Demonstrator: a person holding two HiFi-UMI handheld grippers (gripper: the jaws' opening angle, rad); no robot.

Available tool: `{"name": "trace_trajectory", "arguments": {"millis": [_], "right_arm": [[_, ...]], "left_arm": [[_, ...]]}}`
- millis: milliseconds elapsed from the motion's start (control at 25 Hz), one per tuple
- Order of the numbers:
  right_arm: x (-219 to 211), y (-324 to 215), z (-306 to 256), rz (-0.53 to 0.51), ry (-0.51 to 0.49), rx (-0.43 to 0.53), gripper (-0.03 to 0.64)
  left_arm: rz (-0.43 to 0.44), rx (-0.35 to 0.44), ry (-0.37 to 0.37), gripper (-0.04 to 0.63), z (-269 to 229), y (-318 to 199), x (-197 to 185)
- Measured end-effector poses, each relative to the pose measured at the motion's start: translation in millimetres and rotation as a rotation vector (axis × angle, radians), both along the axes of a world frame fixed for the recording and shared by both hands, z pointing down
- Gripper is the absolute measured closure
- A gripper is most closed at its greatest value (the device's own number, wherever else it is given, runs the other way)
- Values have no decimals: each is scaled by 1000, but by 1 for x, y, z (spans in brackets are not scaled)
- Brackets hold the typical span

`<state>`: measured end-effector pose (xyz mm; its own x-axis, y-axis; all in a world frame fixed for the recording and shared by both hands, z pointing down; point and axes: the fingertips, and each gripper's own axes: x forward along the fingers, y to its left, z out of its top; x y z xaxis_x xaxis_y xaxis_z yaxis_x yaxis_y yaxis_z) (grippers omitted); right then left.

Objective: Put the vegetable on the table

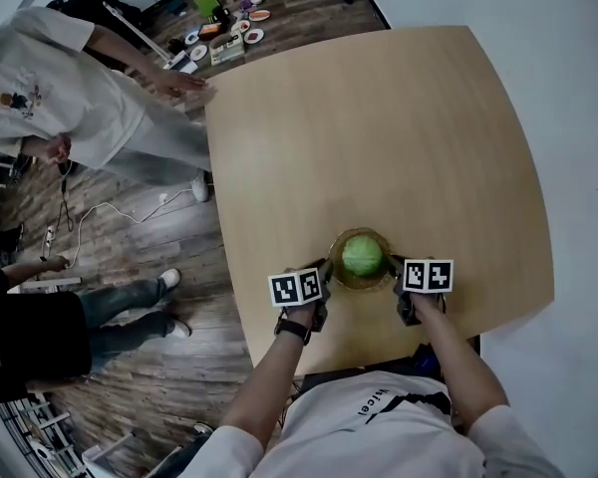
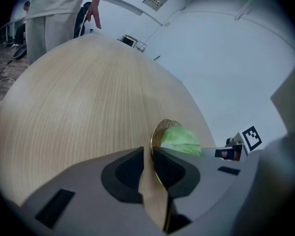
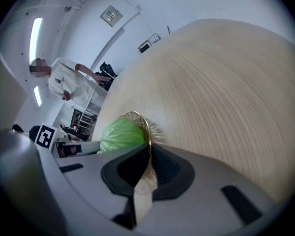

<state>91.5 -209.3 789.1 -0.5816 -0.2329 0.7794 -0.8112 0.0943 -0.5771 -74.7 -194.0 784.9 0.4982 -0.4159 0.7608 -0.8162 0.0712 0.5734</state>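
Here we are over the pale wooden desk (image 1: 379,118), and all the action sits close to its near edge. A shallow gold wire basket (image 1: 362,285) is there with the round green leafy vegetable (image 1: 362,255) nestled right in its middle. The left tongs (image 1: 326,267) come in from the left side, and in the left gripper view the jaws are pinching the basket's thin rim, the metal edge running straight up between the dark pads. Over on the other side, the right tongs (image 1: 391,264) do the same: jaws closed onto the opposite rim, vegetable bulging just beyond them. So the basket is clamped from both sides, the vegetable inside it, not on the bare desk. Whether the basket's base touches the wood or hangs just above it, I can't say from here. At the far left corner of the desk a person in a white shirt (image 1: 70,88) leans in, one hand (image 1: 184,85) flat on the desk's edge.
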Motion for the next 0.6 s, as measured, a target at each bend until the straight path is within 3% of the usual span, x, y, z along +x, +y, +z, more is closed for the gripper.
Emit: {"name": "trace_trajectory", "arguments": {"millis": [280, 600], "right_arm": [[5, 11, -26, -26, 68, 86, 592], [-21, 14, -84, 1, 7, 264, 601]], "left_arm": [[-4, 59, 17, 537, -33, 7, -4], [58, 235, 110, 580, -102, 8, 16]]}}
